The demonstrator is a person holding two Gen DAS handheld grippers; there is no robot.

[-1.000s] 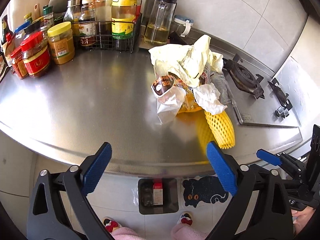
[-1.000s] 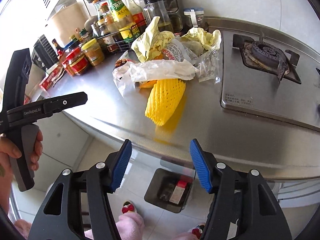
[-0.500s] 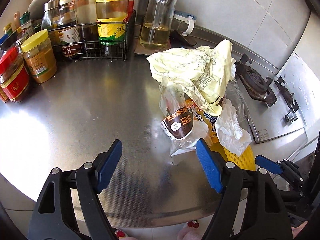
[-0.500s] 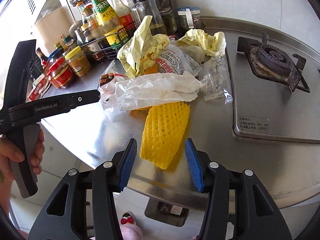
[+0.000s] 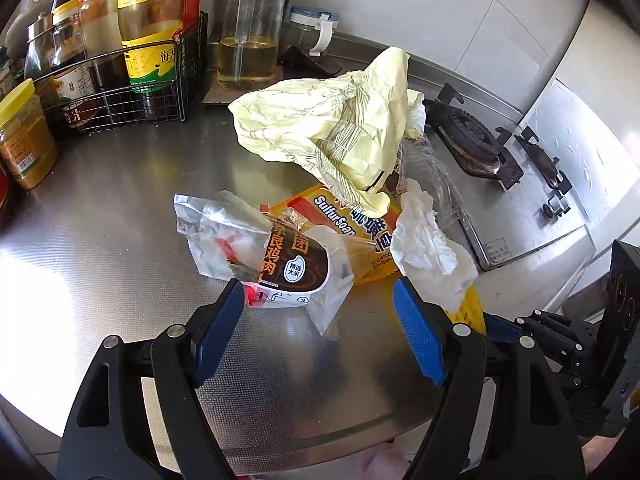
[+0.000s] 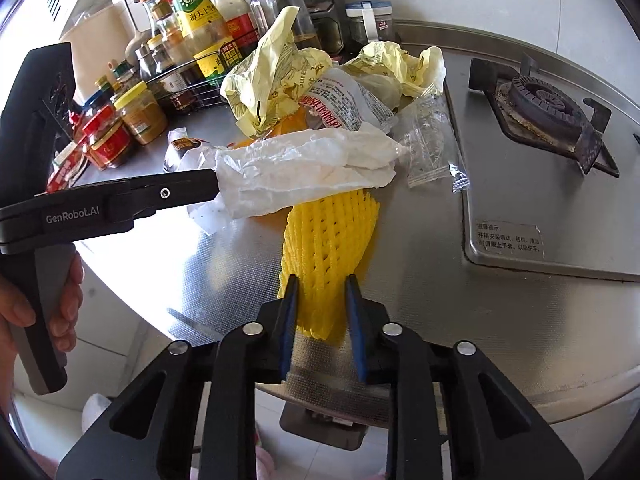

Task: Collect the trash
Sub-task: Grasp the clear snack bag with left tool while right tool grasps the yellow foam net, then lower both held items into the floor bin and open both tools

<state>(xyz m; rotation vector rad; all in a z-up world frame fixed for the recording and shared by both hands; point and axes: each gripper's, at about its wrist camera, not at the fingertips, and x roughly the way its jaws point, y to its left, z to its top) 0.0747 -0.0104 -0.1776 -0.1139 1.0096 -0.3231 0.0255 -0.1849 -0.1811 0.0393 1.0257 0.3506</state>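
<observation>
Your right gripper (image 6: 321, 300) is closing on the yellow foam net sleeve (image 6: 328, 236) at the steel counter's (image 6: 460, 320) near edge. Your left gripper (image 5: 318, 320) stands released before the clear printed wrapper (image 5: 280, 256).

Just ahead of the left claw (image 5: 318, 322), a clear rice-ball wrapper (image 5: 288, 264) reads "鸡肉", "精选大米" and a circled "3". Behind it, an orange soap box (image 5: 340, 216) reads "SulfurSoap". Far beyond and to the left, a green-labelled bottle (image 5: 154, 20) shows "海天". In the right wrist view, the left claw's black arm (image 6: 72, 216) reads "GenRobot.AI", and the stove plate (image 6: 508, 236), to the right of the right claw (image 6: 322, 304), bears a notice headed "温馨提示".
</observation>
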